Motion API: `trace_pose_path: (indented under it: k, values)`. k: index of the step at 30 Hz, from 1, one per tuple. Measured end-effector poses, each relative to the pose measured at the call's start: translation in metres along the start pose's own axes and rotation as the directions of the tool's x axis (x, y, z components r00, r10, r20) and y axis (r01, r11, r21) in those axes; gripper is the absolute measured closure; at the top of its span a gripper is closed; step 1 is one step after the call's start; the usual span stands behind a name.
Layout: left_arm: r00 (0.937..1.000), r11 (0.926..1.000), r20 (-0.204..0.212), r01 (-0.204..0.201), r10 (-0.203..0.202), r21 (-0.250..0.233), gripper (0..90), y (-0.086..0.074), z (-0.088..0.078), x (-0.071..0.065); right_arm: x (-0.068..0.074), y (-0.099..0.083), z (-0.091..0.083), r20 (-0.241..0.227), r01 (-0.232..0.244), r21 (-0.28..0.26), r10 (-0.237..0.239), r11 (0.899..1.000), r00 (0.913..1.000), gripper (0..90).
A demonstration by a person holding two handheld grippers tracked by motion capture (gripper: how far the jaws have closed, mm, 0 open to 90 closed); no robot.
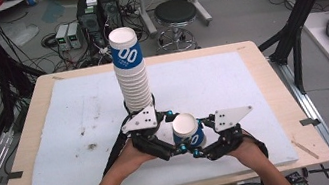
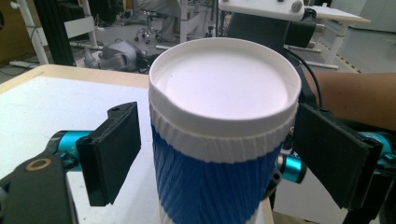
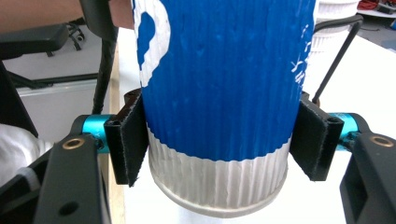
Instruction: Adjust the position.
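A single blue-and-white ribbed paper cup [image 1: 187,130] sits upside down near the table's front edge, clamped between the jaws of the right gripper [image 1: 200,143], just beside a tall stack of matching upturned cups [image 1: 130,73]. The left gripper [image 1: 168,131] has its jaws spread wide to either side of the cup without touching it. Judging by this, the cup is not yet stacked; lifting it onto the tower remains.

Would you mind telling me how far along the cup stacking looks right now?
Done: a tall cup stack stands upside down on the white mat. In hand: the right gripper clamps one inverted blue cup; the left gripper stands open around it. Left: placing it on the stack.
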State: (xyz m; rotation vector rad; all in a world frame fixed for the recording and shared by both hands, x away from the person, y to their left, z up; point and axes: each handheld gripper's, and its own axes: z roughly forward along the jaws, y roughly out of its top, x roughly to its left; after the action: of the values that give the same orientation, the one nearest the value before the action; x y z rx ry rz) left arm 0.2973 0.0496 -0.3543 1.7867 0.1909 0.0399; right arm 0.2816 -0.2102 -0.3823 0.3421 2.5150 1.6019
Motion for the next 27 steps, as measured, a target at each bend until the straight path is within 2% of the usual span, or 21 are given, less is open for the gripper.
trace_pose_path:
  k: [3, 6, 11, 17, 24, 27]
  values:
    - [1.0000, 1.0000, -0.003, 0.008, -0.008, 0.005, 15.7, 0.000, -0.005, 0.001, -0.001, 0.000, -0.003, 0.001, 0.008, 0.017, -0.008, 1.000, 1.0000, 30.0]
    - [0.9999, 0.9998, -0.008, 0.013, -0.013, 0.017, 15.7, 0.001, -0.011, 0.002, -0.002, 0.002, -0.005, 0.012, 0.027, 0.064, -0.028, 0.998, 0.9995, 30.0]
    - [0.9997, 0.9973, -0.009, 0.025, -0.025, 0.070, 15.7, 0.004, -0.016, 0.004, -0.004, 0.006, -0.005, 0.007, 0.067, 0.149, -0.068, 0.987, 0.9976, 29.9]
    - [0.9997, 0.9897, -0.011, 0.024, -0.023, 0.141, 15.6, 0.009, -0.016, 0.005, -0.006, 0.015, 0.000, -0.013, 0.122, 0.262, -0.123, 0.957, 0.9923, 29.9]
    - [0.9997, 0.9794, 0.000, 0.023, -0.024, 0.201, 15.7, 0.011, -0.010, 0.003, -0.006, 0.028, 0.005, -0.035, 0.179, 0.350, -0.178, 0.919, 0.9835, 29.8]
    - [0.9999, 0.9722, 0.012, 0.009, -0.012, 0.234, 15.8, 0.012, -0.006, 0.004, -0.006, 0.031, 0.008, -0.050, 0.189, 0.366, -0.184, 0.911, 0.9817, 29.8]
